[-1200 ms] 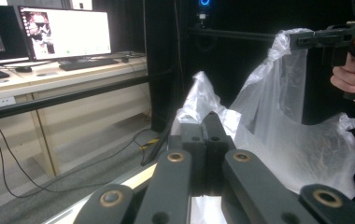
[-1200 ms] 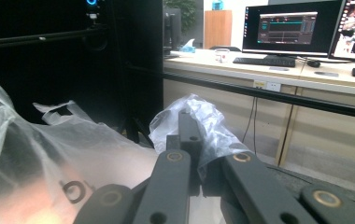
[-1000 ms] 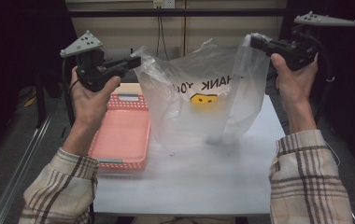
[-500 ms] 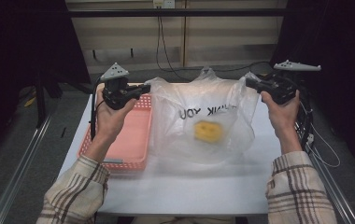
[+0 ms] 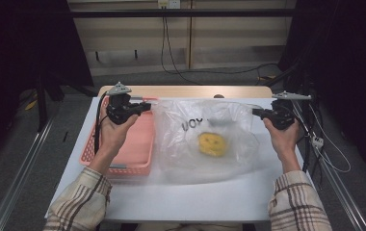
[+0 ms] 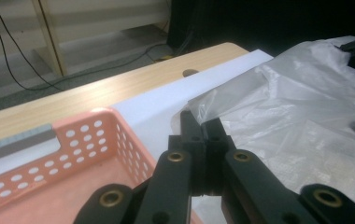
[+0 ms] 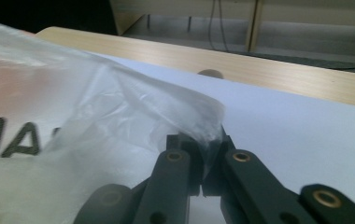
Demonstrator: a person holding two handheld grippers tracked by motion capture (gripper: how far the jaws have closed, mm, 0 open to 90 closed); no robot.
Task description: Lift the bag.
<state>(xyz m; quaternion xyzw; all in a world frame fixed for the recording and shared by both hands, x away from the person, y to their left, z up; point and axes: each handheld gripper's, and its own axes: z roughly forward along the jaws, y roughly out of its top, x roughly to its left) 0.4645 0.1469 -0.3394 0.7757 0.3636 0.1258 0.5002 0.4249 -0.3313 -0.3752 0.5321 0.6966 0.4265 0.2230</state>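
Observation:
A clear plastic bag [image 5: 205, 137] printed with black letters and a yellow smiley face [image 5: 210, 143] lies spread on the white table top [image 5: 181, 197]. My left gripper [image 5: 147, 107] is shut on the bag's left top corner [image 6: 203, 105], beside the pink basket [image 5: 128, 144]. My right gripper [image 5: 255, 112] is shut on the bag's right top corner [image 7: 203, 116]. The bag [image 6: 306, 107] sags between the two grippers, its lower part resting on the table. In the right gripper view the bag [image 7: 73, 121] drapes to the left with the letters showing.
The pink perforated basket [image 6: 73, 163] stands at the table's left side, close under my left hand. A wooden strip [image 5: 186, 91] runs along the far edge. Cables hang at the right, by a dark frame [image 5: 316, 139].
Both hands have come down with the bag held between them. The bag, earlier lifted and stretched in the air, now rests low on the table.

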